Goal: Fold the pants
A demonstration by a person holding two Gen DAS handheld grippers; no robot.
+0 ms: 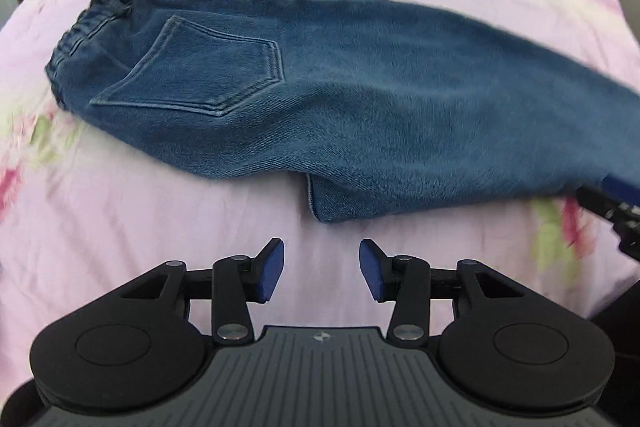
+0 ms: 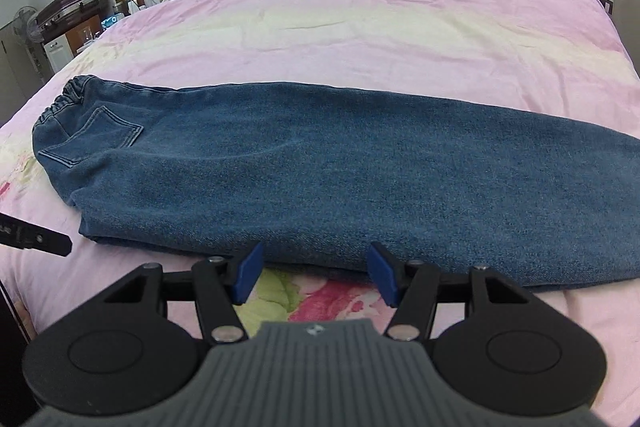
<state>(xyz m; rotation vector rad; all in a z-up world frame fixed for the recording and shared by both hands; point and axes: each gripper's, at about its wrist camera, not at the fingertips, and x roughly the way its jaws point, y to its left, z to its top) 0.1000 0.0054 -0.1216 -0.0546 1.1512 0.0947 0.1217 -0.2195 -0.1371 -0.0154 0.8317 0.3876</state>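
The pants (image 2: pixel 320 163) lay folded lengthwise across the bed (image 2: pixel 400 27), waistband toward its left edge. The left tool (image 1: pixel 322 267) hung wide and empty near the crotch edge. The right tool (image 2: pixel 316 273), wide too, straddled the near leg edge.

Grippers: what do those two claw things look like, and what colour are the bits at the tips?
Both look alike. The left gripper and right gripper each have two bright blue pads on black hinged links with silver rivets. Behind sit two round black discs and a grey ribbed body with a small round emblem. No cables or sleeves show.
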